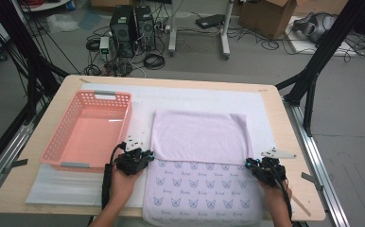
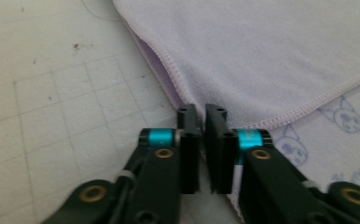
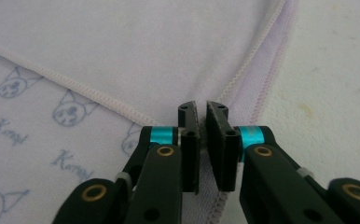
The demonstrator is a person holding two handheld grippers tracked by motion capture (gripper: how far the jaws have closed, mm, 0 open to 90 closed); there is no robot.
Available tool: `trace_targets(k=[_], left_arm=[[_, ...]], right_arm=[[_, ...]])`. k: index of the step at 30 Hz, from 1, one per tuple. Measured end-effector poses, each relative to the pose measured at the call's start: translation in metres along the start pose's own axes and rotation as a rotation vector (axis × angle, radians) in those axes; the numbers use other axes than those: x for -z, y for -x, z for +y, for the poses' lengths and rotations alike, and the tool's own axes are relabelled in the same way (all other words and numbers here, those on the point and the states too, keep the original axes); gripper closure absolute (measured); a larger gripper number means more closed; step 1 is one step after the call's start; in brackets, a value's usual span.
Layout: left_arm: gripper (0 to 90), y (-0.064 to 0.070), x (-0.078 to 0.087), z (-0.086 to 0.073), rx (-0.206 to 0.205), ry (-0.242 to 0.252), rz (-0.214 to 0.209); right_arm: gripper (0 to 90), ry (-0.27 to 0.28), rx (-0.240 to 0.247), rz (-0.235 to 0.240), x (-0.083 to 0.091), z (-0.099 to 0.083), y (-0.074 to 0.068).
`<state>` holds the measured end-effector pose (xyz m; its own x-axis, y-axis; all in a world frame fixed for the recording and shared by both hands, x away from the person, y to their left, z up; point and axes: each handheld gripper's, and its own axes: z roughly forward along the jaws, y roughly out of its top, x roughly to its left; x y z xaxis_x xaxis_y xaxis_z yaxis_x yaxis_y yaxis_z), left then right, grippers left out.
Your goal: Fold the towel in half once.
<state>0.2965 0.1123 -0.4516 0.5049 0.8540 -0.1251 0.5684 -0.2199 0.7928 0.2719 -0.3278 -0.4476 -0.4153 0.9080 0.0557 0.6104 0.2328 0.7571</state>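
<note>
A wooden table [image 1: 294,142] carries a white mat [image 1: 195,97], basket [image 1: 88,130] and towel [image 1: 199,156].

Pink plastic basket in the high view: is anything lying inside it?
No, the pink plastic basket shows only its bare pink floor, and the lilac towel lies beside it on the table.

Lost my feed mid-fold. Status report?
Left gripper and right gripper shut on towel corners. Towel half folded. Pink basket beside it, nothing in the way.
</note>
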Motion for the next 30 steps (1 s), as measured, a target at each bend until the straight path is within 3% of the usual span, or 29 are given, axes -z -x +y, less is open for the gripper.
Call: trace_targets(k=[6,14,23,25,30], left_arm=[[87.7,0.002,0.004,0.000,-0.037,0.037,0.001],[87.9,0.002,0.011,0.001,-0.046,0.079,-0.009],[87.3,0.000,0.010,0.001,-0.051,0.086,-0.023],[86.5,-0.001,0.010,0.001,-0.032,0.093,-0.037],[68.6,-0.008,0.006,0.003,0.031,0.061,-0.071]], right_arm=[[86.2,0.017,0.021,0.002,0.001,-0.001,0.001],[86.6,0.033,-0.002,0.022,0.005,-0.001,0.004],[86.6,0.032,-0.001,0.021,0.006,0.000,0.004],[86.6,0.034,0.000,0.024,0.006,0.000,0.004],[86.6,0.029,0.001,0.023,0.005,0.000,0.003]])
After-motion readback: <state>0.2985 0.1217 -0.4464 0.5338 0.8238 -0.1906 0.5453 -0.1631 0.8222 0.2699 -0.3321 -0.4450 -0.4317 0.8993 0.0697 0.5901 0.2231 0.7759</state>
